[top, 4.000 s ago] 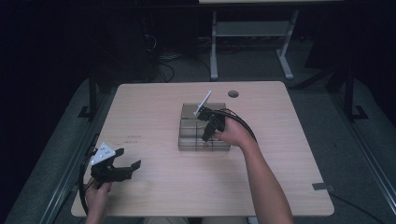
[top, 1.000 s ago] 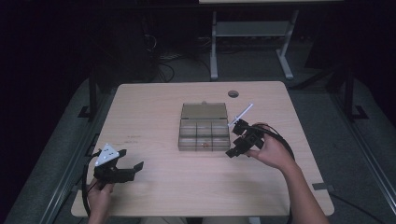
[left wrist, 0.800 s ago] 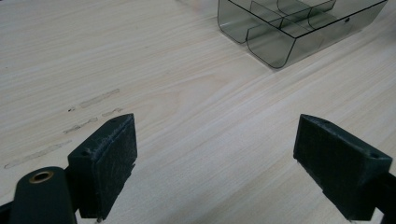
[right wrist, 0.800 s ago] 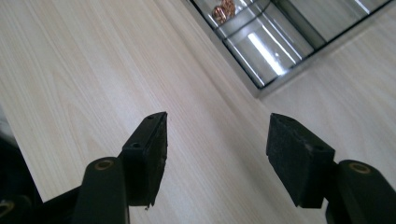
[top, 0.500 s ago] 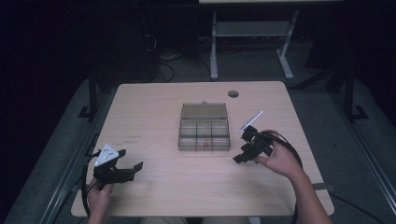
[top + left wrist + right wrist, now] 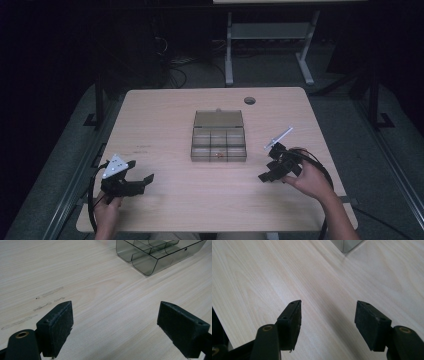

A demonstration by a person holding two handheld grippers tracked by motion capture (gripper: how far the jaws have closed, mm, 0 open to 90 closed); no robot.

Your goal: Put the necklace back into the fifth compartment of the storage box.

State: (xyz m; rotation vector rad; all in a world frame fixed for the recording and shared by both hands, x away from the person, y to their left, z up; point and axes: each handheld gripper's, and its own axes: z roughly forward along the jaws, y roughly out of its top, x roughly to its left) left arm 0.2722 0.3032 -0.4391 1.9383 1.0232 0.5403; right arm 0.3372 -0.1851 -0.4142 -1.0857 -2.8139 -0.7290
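Centrally, smoky translucent plastic compartment box (image 6: 218, 142) on pale woodgrain table (image 6: 165, 115); left gripper (image 6: 141, 176), right gripper (image 6: 268, 170) released, empty.

The table (image 6: 165, 115) has a pale wood-grain top, matt and smooth, with a few faint scuff marks (image 6: 47, 293) in the finish. The compartment box (image 6: 218, 136) is smoky clear plastic – glossy, thin-walled, with light glinting along its rounded edges. The left gripper (image 6: 115, 327) carries 2 matt black jaw pads with a slightly rough, rubbery texture, and a brass-coloured metal ring shows at its base. The right gripper (image 6: 328, 322) has the same dull black pads and brassy rings – no sheen on the pads.
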